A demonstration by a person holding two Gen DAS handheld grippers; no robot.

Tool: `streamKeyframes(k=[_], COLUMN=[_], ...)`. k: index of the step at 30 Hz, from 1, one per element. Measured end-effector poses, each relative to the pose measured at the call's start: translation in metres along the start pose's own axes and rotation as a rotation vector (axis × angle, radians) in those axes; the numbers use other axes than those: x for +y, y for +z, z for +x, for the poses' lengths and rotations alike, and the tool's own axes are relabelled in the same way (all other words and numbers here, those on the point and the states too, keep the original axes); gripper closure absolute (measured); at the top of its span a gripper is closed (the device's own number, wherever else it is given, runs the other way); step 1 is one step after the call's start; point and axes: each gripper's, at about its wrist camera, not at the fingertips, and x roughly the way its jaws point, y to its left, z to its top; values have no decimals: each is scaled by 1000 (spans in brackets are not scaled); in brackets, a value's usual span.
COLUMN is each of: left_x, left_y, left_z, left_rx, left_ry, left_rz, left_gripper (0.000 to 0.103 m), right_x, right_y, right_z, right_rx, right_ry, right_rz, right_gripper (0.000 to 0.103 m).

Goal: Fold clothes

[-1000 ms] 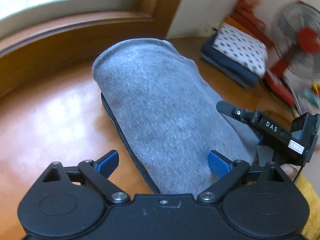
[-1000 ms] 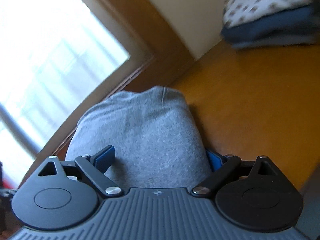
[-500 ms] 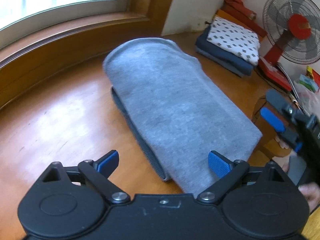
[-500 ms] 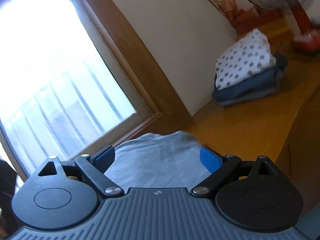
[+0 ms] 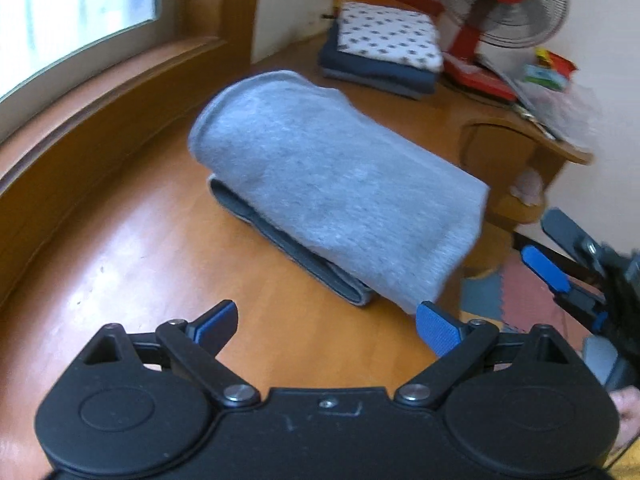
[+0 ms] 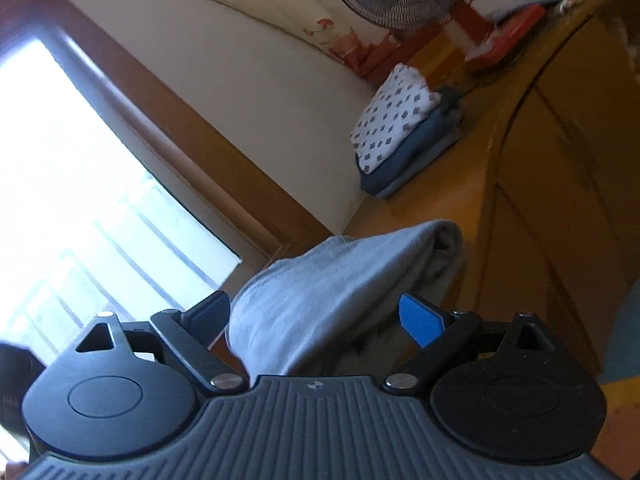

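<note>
Two grippers were in view, both spread wide and holding nothing. The left gripper (image 5: 326,320) hovered over bare wood of the counter (image 5: 132,248), its blue pads (image 5: 434,326) well apart, just short of the near end of the folded grey garment (image 5: 332,196). That garment lay on the counter as a thick bundle, its rounded fold towards the window (image 5: 76,8) and a darker grey layer showing along its lower left edge. The right gripper (image 5: 560,268) showed at the right edge of the left wrist view, off the counter's edge, its blue-padded fingers parted and clear of the cloth.

From the right wrist view, the right gripper (image 6: 316,320) framed the end of the grey garment (image 6: 320,280) between its open fingers; whether either pad touched the fabric could not be told, since the picture was tilted and somewhat blurred.

Farther back on the counter, near the wall, sat a stack of folded clothes (image 5: 380,52) with a white patterned piece on top of dark blue ones, well apart from the grey garment. Beside the stack stood a red fan (image 5: 500,0), with loose papers and packets (image 5: 548,76) near its base.
</note>
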Motion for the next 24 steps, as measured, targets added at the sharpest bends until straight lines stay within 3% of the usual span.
streamKeyframes(k=[6, 12, 17, 20, 24], left_x=[3, -1, -3, -5, -14], left_y=[-5, 0, 12, 21, 32], left_z=[-1, 6, 15, 24, 35], left_rx=[-8, -32, -40, -62, -119], left_ry=[-110, -166, -117, -61, 21], left_rz=[47, -32, -95, -141, -238], left_gripper=[7, 7, 7, 7, 7], right_x=[23, 36, 16, -10, -37], right_y=[4, 36, 69, 96, 140], right_z=[-53, -66, -48, -22, 25], right_rx=[-14, 92, 188, 244, 365], right_ry=[-115, -152, -58, 1, 111], right_rz=[-95, -273, -293, -257, -303], right_gripper=[9, 9, 8, 8, 8])
